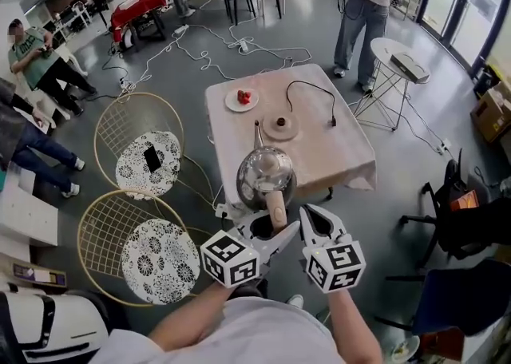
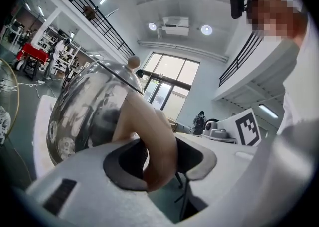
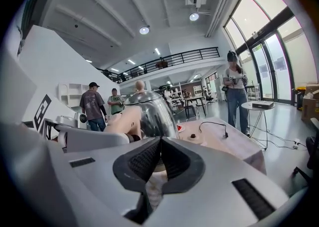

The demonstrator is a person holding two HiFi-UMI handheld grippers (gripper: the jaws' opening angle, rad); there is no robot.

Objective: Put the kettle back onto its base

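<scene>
Status: the task is under way but not done. The kettle (image 1: pixel 266 175) is off its base (image 1: pixel 280 126). I have it in the left gripper (image 1: pixel 270 227), whose pads are clamped on the pale handle (image 2: pixel 152 136), one on each side. The kettle body sits over the near edge of the bench (image 1: pixel 343 155). The base lies farther in, near the middle of the bench top, well apart from the kettle and with nothing on it. The right gripper (image 1: pixel 306 213) is closed with nothing between its pads and rides just beside the left one, clear of the kettle. Remaining steps, as I judge them: carry the kettle across to the base, line it up, lower it on and release the handle. View notes: only the head view shows the layout, that is, the gap from kettle to base, the black cord (image 1: pixel 311 87) running from the base, and a plate (image 1: pixel 242 100) with something red behind it. Whether the kettle underside is clear of the bench cannot be read from that view. The left gripper view confirms the grip on the handle and shows the lid knob (image 2: pixel 133 62), but not the base. The right gripper view shows its own pads meeting, and it shows the base beyond the kettle from a low angle.
</scene>
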